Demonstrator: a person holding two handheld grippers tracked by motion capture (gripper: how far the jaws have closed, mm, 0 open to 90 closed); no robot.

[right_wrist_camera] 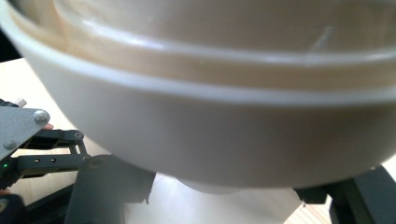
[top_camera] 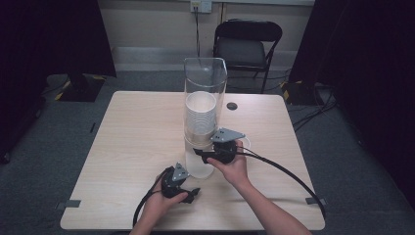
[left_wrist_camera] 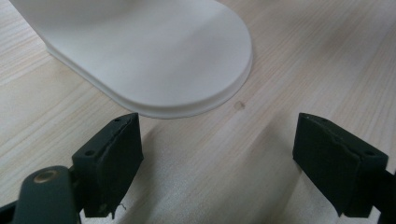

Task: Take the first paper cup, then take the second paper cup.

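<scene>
A clear tube dispenser (top_camera: 205, 83) stands mid-table on a white base (top_camera: 201, 170) and holds a stack of paper cups (top_camera: 200, 115). My right gripper (top_camera: 199, 152) reaches in from the right under the tube's lower ring. In the right gripper view its jaws (right_wrist_camera: 224, 198) press on both sides of the white bottom cup (right_wrist_camera: 219, 205) that hangs below the ring (right_wrist_camera: 210, 135). My left gripper (top_camera: 193, 194) rests low on the table in front of the base, open. Its jaws (left_wrist_camera: 217, 158) stand wide apart with bare wood between them, just short of the base (left_wrist_camera: 154, 51).
A black folding chair (top_camera: 247, 44) stands behind the table. A dark round grommet (top_camera: 232, 105) sits in the tabletop (top_camera: 132, 142) right of the tube. A cable (top_camera: 288, 174) loops over the table's right front. Dark curtains hang at both sides.
</scene>
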